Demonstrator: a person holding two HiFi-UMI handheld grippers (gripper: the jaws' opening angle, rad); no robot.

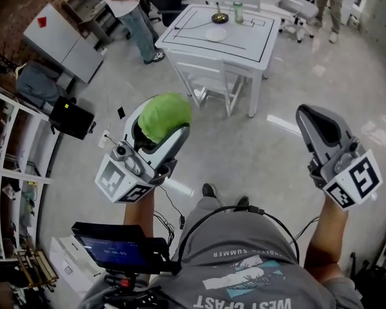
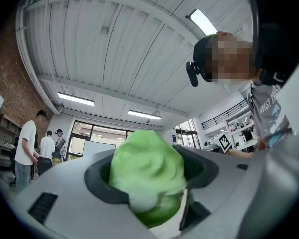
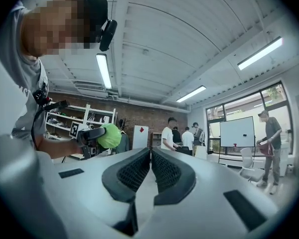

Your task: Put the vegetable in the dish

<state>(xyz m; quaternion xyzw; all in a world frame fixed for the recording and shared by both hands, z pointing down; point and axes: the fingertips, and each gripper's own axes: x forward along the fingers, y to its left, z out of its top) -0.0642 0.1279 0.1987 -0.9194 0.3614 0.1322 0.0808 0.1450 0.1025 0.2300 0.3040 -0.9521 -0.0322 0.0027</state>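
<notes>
A workshop room with a glossy grey floor (image 1: 264, 153) spreads out below the person. At the far side stands a white square table marked with black lines (image 1: 244, 47), and on it lie a flat white round dish (image 1: 215, 35), a green bottle (image 1: 238, 9) and a small dark bowl (image 1: 219, 18). White open shelving (image 1: 13, 166) runs along the left wall. The left gripper (image 1: 161, 127), near the person and well apart from the table, is clenched on a round, leafy, pale green vegetable (image 1: 165, 113), whose top bulges above the jaws. The right gripper (image 1: 314, 126) is held out on the right with its ribbed dark pads (image 3: 164, 172) pressed together and nothing between them.
</notes>
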